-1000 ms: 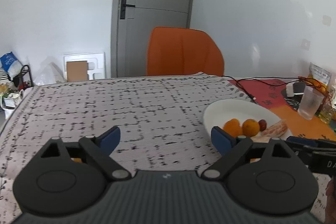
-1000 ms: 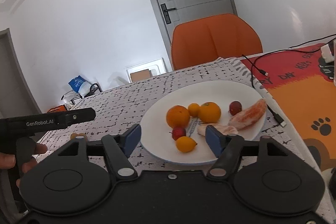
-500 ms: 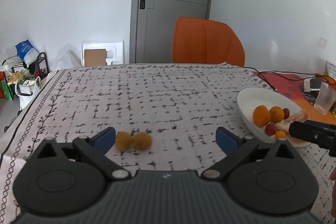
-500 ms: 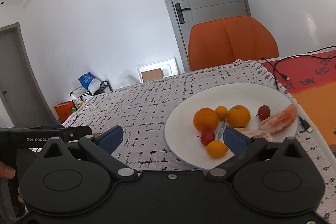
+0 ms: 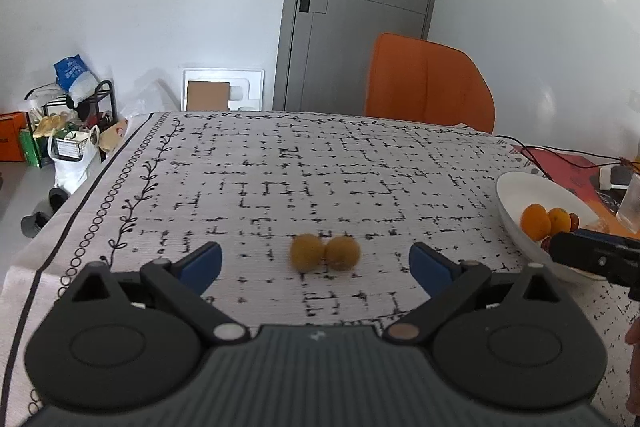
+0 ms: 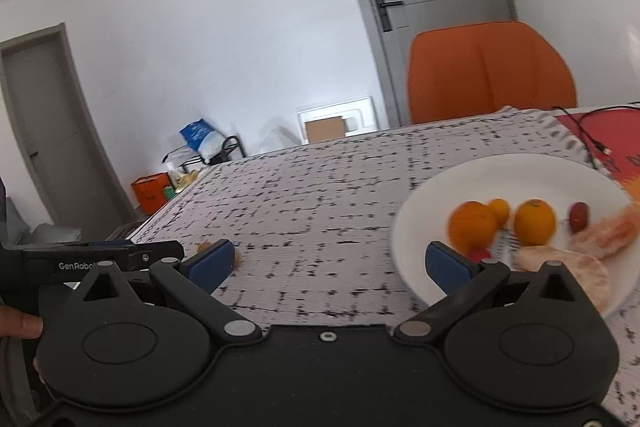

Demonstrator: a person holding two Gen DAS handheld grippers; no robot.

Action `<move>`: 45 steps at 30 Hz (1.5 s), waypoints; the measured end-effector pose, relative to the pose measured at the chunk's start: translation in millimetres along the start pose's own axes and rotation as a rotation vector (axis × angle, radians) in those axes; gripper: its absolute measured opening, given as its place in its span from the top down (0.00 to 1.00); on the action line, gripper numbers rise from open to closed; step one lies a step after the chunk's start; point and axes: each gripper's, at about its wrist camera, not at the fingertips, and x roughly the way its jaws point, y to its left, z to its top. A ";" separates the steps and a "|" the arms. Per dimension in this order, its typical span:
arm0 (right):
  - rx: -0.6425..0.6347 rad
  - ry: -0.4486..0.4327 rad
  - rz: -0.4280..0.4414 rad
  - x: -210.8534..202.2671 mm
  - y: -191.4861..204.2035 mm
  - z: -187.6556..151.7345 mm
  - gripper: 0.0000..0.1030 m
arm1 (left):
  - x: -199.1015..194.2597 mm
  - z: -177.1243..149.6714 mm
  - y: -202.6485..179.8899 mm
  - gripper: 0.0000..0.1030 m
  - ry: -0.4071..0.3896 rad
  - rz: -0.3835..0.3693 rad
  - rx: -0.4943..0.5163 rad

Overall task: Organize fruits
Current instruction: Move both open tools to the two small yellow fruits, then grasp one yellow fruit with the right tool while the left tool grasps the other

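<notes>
Two small yellow fruits lie side by side, touching, on the patterned tablecloth. My left gripper is open and empty, with the two fruits just ahead between its blue fingertips. A white plate holds two oranges, a small yellow fruit, red fruits and peeled segments. My right gripper is open and empty, left of the plate. The plate also shows in the left wrist view, at the right.
An orange chair stands at the table's far side, before a grey door. Black cables and a clear cup sit on the red mat at far right. Bags and a rack stand on the floor at left.
Both grippers have swung left, away from the plate. The two yellow fruits have come into the left wrist view and now sit centred between its fingers. Both stay open.
</notes>
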 end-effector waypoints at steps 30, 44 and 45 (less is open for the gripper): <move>-0.222 0.171 0.109 90.6 72.8 8.8 0.35 | 8.2 -6.5 59.0 0.25 -0.009 0.042 -0.100; -0.243 0.223 0.120 119.6 93.3 0.9 0.66 | 19.1 -5.5 65.3 0.27 -0.005 0.046 -0.112; -0.244 0.226 0.118 121.3 93.8 0.4 0.72 | 19.0 -5.2 65.1 0.27 -0.006 0.047 -0.111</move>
